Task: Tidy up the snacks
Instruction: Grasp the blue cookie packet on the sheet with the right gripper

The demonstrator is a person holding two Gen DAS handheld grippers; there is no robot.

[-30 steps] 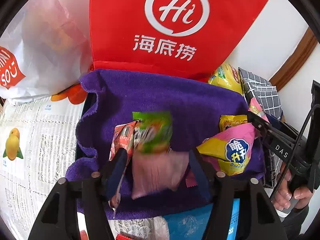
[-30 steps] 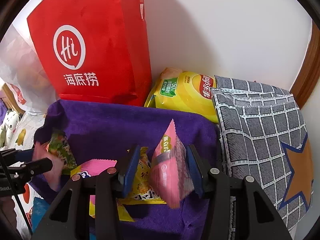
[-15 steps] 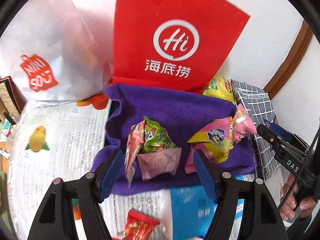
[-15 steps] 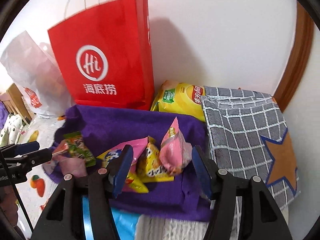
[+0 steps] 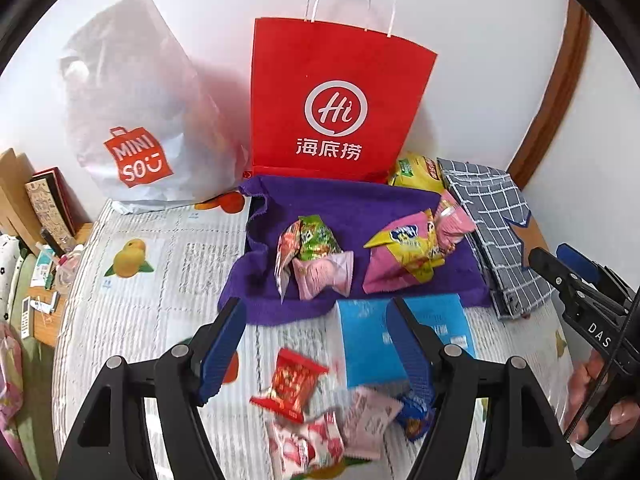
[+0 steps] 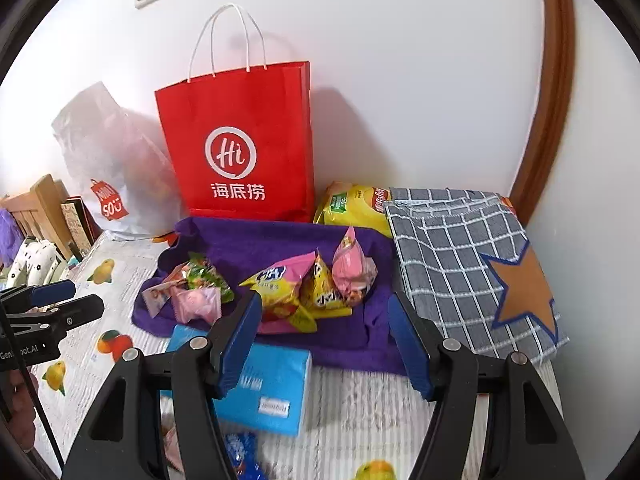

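The left tongs (image 5: 316, 344) stand open and empty. The loose snacks (image 5: 316, 404) lie near, on the surface just beneath them. Two sorted piles sit far on the purple towel (image 5: 352, 204). The right tongs (image 6: 324, 340) (jaws just widening) hold nothing. Best bring each set of tongs down squarely over one packet and pinch its crimped edge.

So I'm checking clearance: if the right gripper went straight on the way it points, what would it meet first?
Probably the yellow and pink snack packets on the purple towel; the right gripper is open and empty. Depth is unclear.
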